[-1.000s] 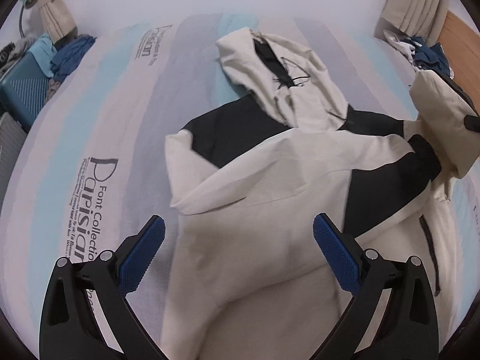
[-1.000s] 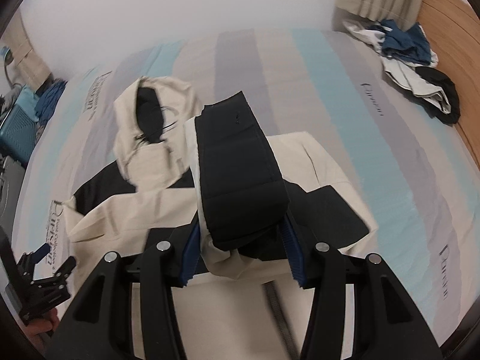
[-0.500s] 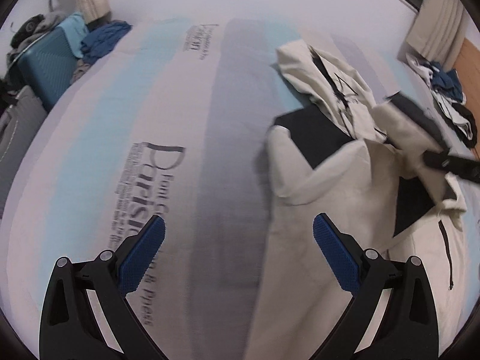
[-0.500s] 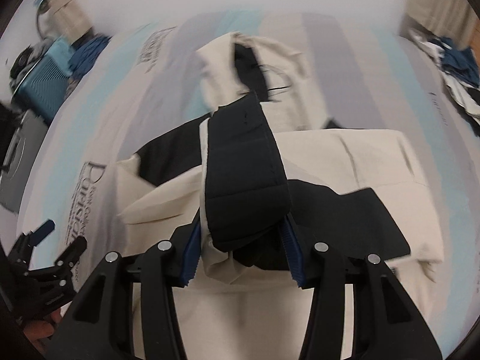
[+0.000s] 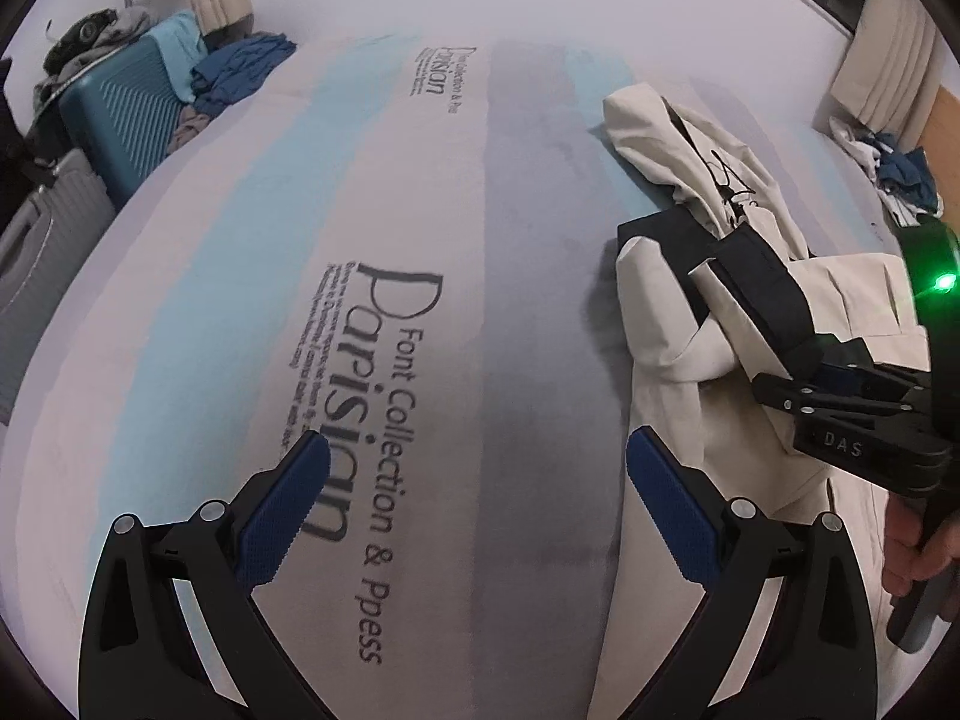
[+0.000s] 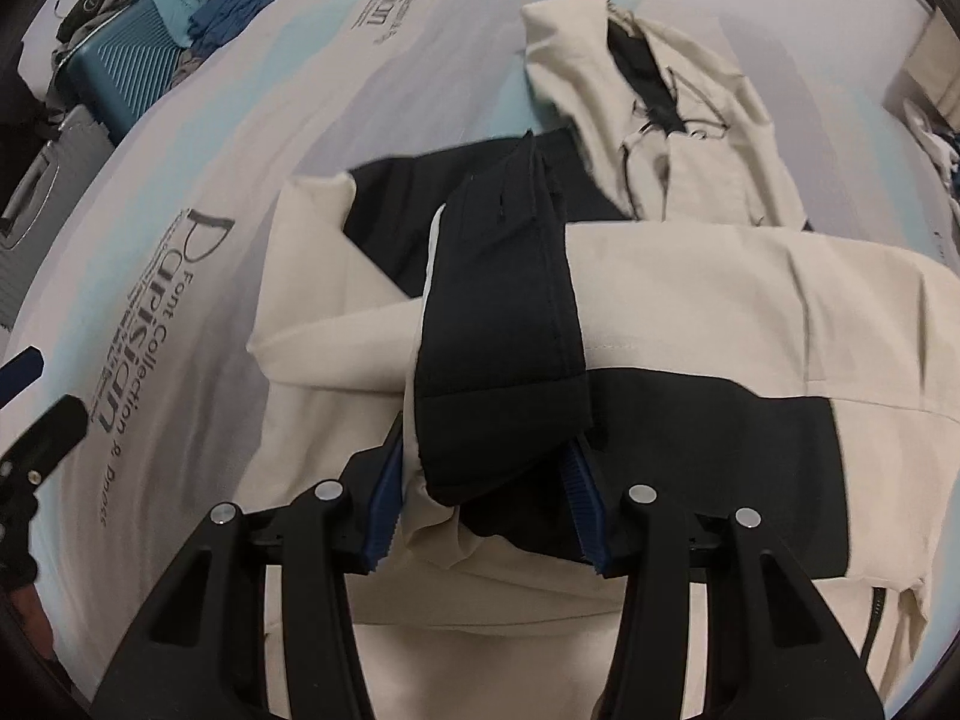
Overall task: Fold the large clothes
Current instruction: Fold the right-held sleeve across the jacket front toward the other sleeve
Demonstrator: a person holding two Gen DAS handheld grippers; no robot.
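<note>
A cream and black hooded jacket point(image 6: 690, 300) lies spread on the striped bed sheet point(image 5: 390, 210), hood point(image 6: 648, 96) toward the far end. My right gripper point(image 6: 483, 504) is shut on the jacket's black sleeve cuff point(image 6: 504, 324), holding it low over the jacket's body. In the left wrist view the jacket point(image 5: 708, 312) sits at the right, with the right gripper point(image 5: 840, 390) and the cuff above it. My left gripper point(image 5: 474, 504) stands open over bare sheet left of the jacket, its right finger just over the jacket's edge and nothing between its pads.
A teal suitcase point(image 5: 120, 114) with clothes piled on it and a grey case point(image 5: 42, 240) stand off the bed's far left. Blue clothing point(image 5: 240, 72) lies at the far left corner. More clothes point(image 5: 894, 168) lie at the far right by a wooden headboard.
My left gripper has slid left off the jacket onto bare sheet. The right gripper has carried the cuff left and down across the jacket's body.
</note>
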